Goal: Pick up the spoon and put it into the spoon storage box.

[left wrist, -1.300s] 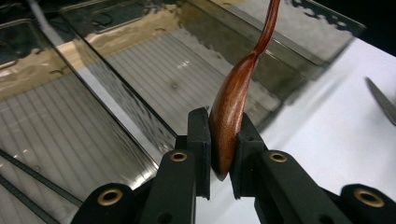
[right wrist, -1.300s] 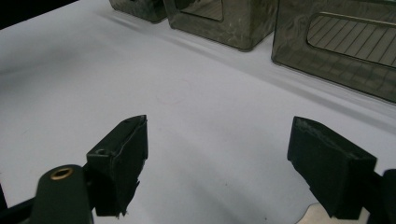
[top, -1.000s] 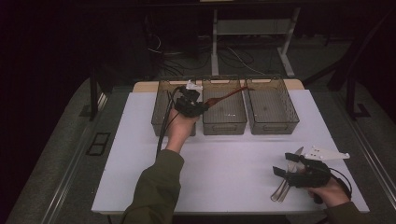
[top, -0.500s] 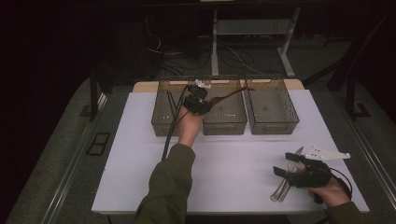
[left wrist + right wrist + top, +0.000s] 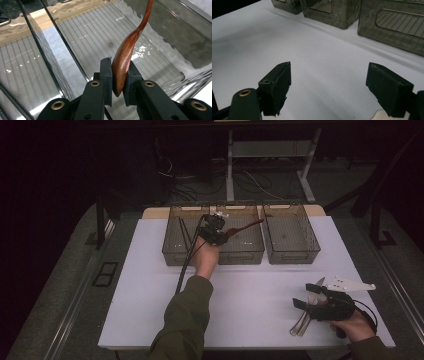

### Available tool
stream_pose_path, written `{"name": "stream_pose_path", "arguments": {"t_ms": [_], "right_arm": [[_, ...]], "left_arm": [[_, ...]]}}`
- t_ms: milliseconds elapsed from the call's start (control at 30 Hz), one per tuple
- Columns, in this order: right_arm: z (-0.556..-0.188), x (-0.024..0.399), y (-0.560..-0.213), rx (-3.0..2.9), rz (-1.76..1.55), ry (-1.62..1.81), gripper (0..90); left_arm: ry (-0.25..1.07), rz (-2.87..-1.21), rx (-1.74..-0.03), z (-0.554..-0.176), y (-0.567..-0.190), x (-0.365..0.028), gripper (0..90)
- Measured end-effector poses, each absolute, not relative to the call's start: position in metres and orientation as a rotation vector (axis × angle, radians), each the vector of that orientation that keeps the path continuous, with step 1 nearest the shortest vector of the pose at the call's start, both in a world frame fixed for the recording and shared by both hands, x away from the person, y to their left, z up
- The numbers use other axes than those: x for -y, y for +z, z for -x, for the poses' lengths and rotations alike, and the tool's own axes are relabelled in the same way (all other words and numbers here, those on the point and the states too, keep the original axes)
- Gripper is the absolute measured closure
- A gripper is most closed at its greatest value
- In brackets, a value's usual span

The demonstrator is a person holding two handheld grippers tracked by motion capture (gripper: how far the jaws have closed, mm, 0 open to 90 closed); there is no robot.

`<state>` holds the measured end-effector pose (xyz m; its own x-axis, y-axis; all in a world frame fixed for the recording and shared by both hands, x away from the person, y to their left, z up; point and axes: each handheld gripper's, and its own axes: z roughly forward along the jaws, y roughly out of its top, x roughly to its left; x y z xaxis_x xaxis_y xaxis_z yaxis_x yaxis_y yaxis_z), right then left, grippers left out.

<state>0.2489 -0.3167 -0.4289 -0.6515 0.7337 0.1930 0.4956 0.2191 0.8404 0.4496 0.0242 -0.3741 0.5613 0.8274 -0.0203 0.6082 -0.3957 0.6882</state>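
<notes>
Overhead, the left hand-held gripper [image 5: 216, 231] is seen above the middle bin [image 5: 243, 251] of three clear bins at the far side of the white table [image 5: 150, 285], clamped on a reddish wooden spoon [image 5: 245, 225]; the right hand-held gripper [image 5: 306, 296] is held near the table's front right corner, beside metal cutlery [image 5: 300, 324]. Along the left gripper's jaws, the spoon's bowl [image 5: 122, 67] is gripped between the pads, its handle slanting up over the bin's ribbed floor. Along the right gripper's jaws, the pads are spread wide over bare table, with nothing between them.
</notes>
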Motion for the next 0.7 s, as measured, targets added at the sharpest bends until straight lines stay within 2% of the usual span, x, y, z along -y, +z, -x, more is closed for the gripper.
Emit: {"name": "stream_pose_path", "arguments": {"t_ms": [100, 367, 700], "right_arm": [[-0.249, 0.317, -0.429, -2.249, -1.163, 1.403, 20.4], [-0.249, 0.316, -0.429, -2.25, -1.163, 1.402, 20.4], [-0.249, 0.316, -0.429, -2.25, -1.163, 1.4, 20.4]], "left_arm": [[0.421, -2.147, -1.144, -0.449, -0.376, -0.024, 78.5], [0.411, -2.154, -1.119, -0.448, -0.376, -0.025, 62.4], [0.366, -2.137, -0.931, -0.437, -0.36, -0.032, 45.3]]}}
